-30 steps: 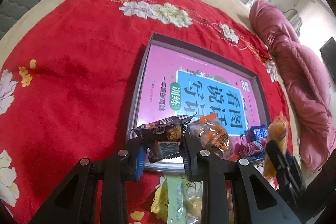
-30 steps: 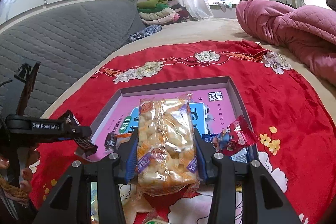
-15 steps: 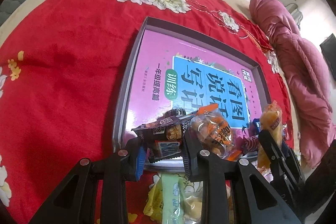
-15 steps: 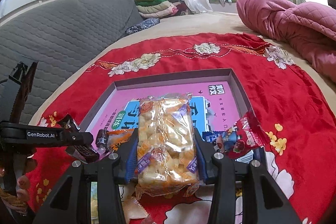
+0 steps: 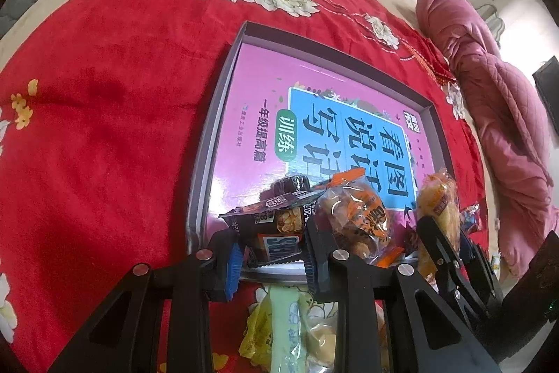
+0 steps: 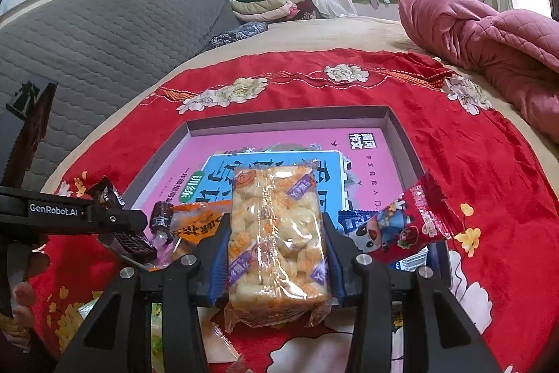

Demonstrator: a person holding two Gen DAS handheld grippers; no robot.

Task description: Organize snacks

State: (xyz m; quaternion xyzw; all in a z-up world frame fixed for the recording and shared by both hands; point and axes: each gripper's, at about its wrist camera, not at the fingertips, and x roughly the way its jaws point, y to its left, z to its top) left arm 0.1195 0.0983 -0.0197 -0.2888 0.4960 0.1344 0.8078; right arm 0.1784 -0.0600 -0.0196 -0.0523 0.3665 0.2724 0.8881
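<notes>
My left gripper (image 5: 272, 254) is shut on a dark brown snack packet (image 5: 270, 228) and holds it over the near edge of the grey box tray (image 5: 209, 142) with a pink book cover inside. An orange bun packet (image 5: 356, 219) lies in the tray beside it. My right gripper (image 6: 276, 254) is shut on a clear packet of puffed rice cakes (image 6: 277, 233), held above the tray's near edge (image 6: 401, 135). The left gripper (image 6: 115, 219) with its dark packet shows at the left of the right wrist view. The right gripper (image 5: 450, 254) shows in the left wrist view.
A red strawberry packet (image 6: 415, 222) and a blue packet (image 6: 353, 219) lie in the tray's near right corner. Green and yellow packets (image 5: 286, 327) lie on the red flowered cloth (image 5: 104, 128) before the tray. A pink quilt (image 6: 489, 34) lies at the right.
Both grippers have moved a little forward over the tray's near edge, each still holding its packet.
</notes>
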